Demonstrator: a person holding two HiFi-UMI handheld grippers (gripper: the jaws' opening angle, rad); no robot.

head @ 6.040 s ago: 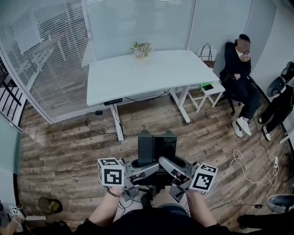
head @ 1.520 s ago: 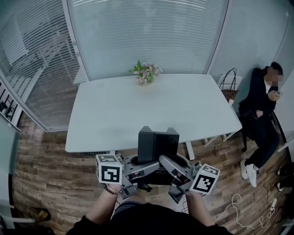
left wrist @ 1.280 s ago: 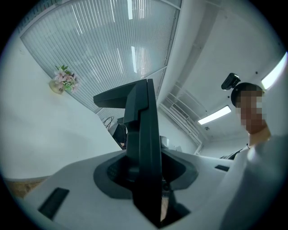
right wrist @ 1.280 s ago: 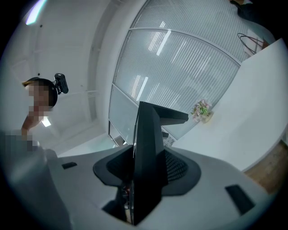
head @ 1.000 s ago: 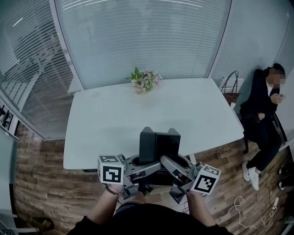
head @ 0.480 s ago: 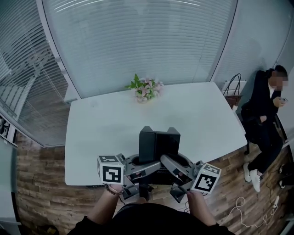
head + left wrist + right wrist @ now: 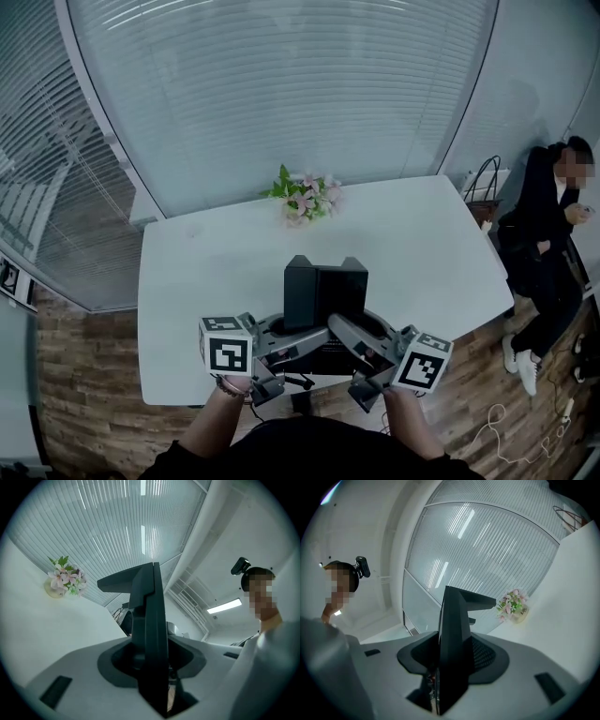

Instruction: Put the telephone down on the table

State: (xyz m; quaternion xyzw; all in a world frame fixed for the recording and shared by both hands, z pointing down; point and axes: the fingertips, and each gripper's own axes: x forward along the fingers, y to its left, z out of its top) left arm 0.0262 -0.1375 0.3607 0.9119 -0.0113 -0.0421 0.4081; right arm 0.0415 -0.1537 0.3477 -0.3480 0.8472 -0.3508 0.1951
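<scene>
My left gripper and right gripper each clamp the black telephone. It stands upright between them, rising just ahead, over the white table's near edge.

Pink-and-white flower bunch with green leaves, in small pale pot, upright. Behind it, wall of closed white blinds; more slatted glass at left. Wood-plank floor below. Person in dark clothes seated at right, white shoes on floor. Wire-handled bag just beside person. Pale cable looped on floor, lower right. Ceiling strip light lit.
</scene>
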